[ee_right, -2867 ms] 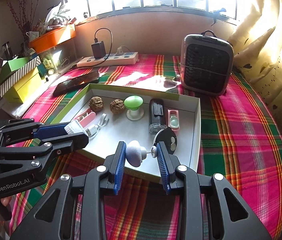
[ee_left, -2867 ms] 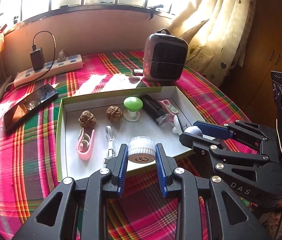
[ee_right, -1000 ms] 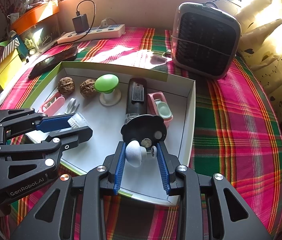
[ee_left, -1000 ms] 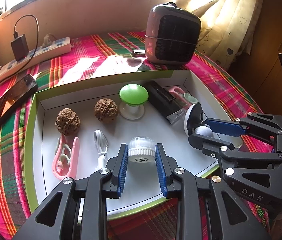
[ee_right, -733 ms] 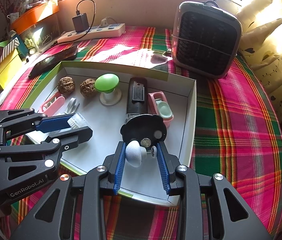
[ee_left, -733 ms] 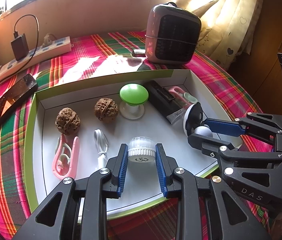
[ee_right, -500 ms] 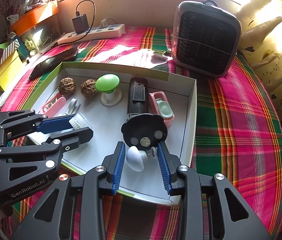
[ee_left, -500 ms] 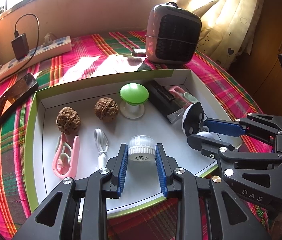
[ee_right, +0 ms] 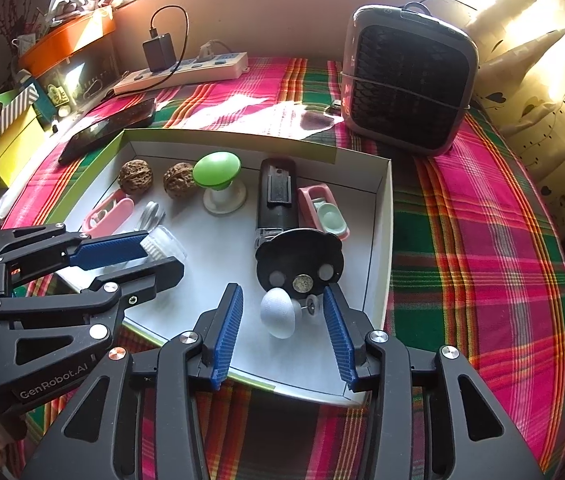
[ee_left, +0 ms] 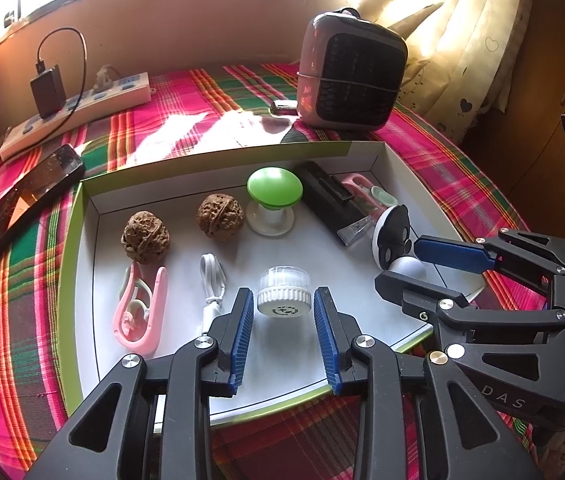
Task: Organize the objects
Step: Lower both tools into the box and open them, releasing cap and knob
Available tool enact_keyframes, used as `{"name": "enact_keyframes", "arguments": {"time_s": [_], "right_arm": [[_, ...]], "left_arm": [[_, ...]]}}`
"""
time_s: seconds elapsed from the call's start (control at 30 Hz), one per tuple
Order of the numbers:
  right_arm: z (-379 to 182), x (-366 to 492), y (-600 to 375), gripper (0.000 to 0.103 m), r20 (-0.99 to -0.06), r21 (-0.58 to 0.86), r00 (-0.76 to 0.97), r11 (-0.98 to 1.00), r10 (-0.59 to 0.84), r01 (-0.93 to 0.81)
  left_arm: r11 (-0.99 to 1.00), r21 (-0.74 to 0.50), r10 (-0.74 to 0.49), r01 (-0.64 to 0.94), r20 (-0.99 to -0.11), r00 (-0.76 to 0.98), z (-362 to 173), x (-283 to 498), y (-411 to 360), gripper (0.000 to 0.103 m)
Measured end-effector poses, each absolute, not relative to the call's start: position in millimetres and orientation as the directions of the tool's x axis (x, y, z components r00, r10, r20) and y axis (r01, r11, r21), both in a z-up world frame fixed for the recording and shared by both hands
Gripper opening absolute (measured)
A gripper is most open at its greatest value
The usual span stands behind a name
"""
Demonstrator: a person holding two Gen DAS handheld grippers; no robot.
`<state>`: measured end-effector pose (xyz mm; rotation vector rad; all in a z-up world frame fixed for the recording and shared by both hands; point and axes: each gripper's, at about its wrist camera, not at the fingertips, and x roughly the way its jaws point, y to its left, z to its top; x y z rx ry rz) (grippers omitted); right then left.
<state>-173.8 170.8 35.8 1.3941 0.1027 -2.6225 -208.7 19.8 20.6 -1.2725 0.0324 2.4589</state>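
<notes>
While both claws spread, tray (ee_left: 82,280) holds jar (ee_left: 283,291), walnuts (ee_left: 145,237), stand (ee_right: 297,264).

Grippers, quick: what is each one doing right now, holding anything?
Left gripper: jaws opening, pads clear of the small white-capped jar sitting in the tray.
Right gripper: jaws opening, pads clear of the white knob.
</notes>
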Motion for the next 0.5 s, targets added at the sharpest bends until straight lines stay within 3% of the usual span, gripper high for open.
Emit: {"name": "enact_keyframes", "arguments": {"time_s": [0.5], "right_arm": [[41.5, -161.8, 174.1, 0.046, -0.808, 0.048, -0.577, -0.989, -0.122, 0.142]], "left_arm": [[-0.950, -0.096, 0.260, -0.297, -0.770, -0.583, 33.9, -193.8, 13.3, 0.030]]}}
